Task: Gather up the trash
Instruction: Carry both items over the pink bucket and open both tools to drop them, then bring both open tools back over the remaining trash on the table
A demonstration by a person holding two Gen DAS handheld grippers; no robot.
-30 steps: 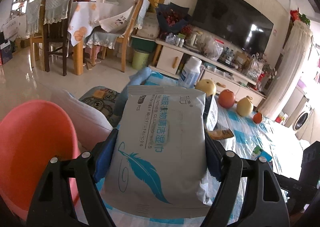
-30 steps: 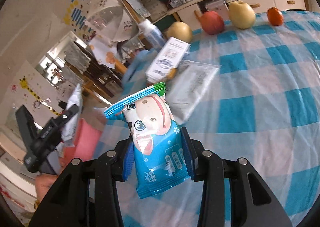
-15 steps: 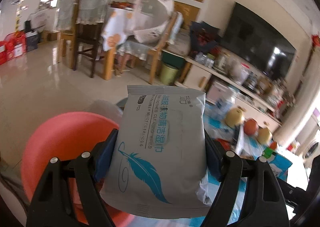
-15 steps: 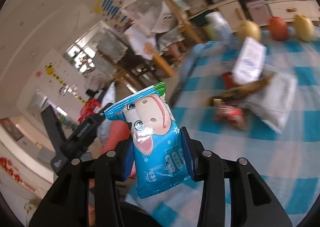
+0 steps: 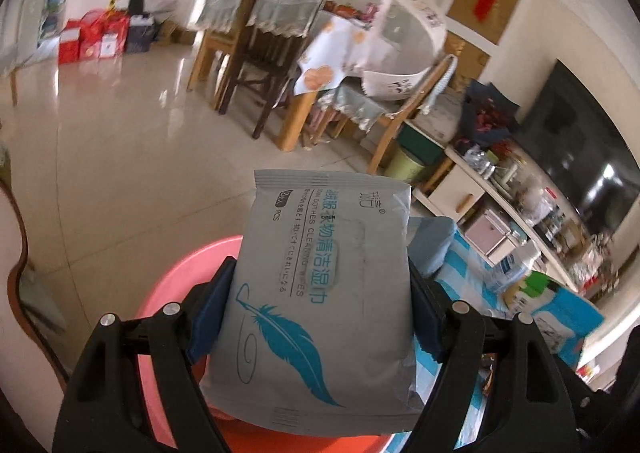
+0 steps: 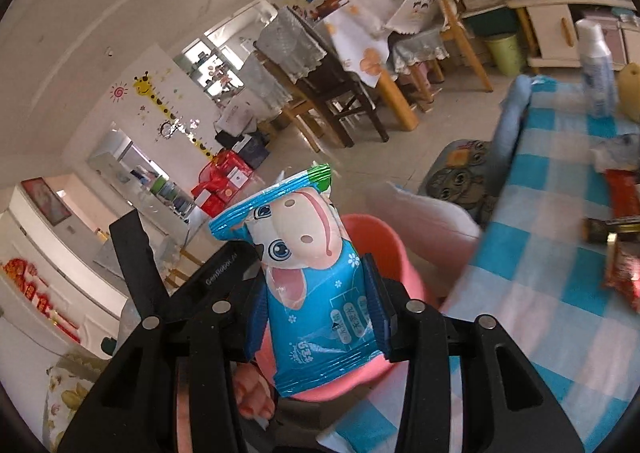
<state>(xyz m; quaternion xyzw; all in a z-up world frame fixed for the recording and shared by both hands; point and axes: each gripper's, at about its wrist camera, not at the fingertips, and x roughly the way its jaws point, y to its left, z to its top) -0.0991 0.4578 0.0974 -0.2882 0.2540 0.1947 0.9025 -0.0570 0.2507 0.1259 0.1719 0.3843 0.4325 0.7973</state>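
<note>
Both packets have left the checked bench point(image 6: 560, 245) and now hang over the pink bin point(image 5: 180, 277), so the drop looks close. The left gripper point(image 5: 320, 293) stands wide, its pads pressed to both sides of the grey wipes packet point(image 5: 320, 285) held above the bin's rim. The right gripper point(image 6: 316, 305), much narrower, has just eased its jaws slightly, yet the blue snack wrapper point(image 6: 312, 285) remains between its pads. More wrappers point(image 6: 620, 237) wait on the bench.
</note>
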